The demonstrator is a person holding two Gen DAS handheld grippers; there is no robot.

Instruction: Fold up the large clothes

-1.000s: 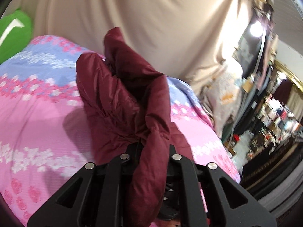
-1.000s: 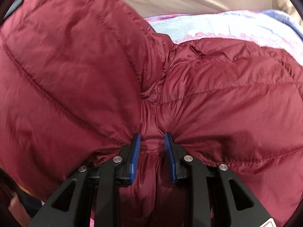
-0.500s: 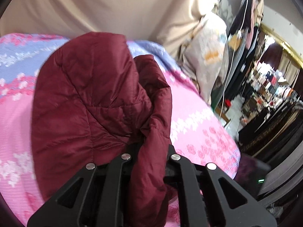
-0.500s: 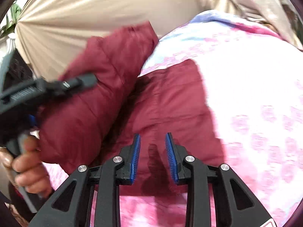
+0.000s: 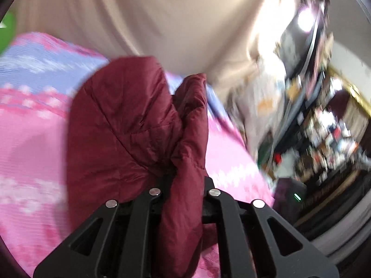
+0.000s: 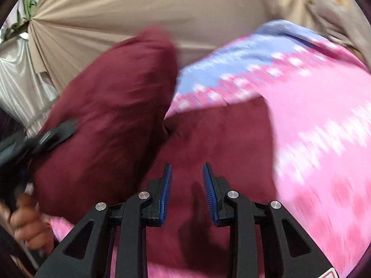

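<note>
A dark red quilted jacket (image 5: 120, 134) lies partly on a pink and blue flowered bedspread (image 5: 30, 125). My left gripper (image 5: 183, 185) is shut on a bunched fold of the jacket and holds it lifted above the bed. In the right wrist view the lifted part of the jacket (image 6: 111, 115) hangs at the left and the rest lies flat on the bedspread (image 6: 313, 120). My right gripper (image 6: 187, 176) is open and empty just above the flat part. The left gripper also shows at the left edge of that view (image 6: 46, 136), held by a hand.
A beige curtain (image 5: 150, 20) hangs behind the bed. At the right in the left wrist view are a pale bundle (image 5: 262, 106) and cluttered shelves (image 5: 329, 134) beyond the bed's edge. A green object (image 5: 7, 30) sits at the far left.
My right gripper let go of the jacket and pulled back. My left gripper keeps its hold and has swung the lifted fold about; both views are blurred by motion now.
</note>
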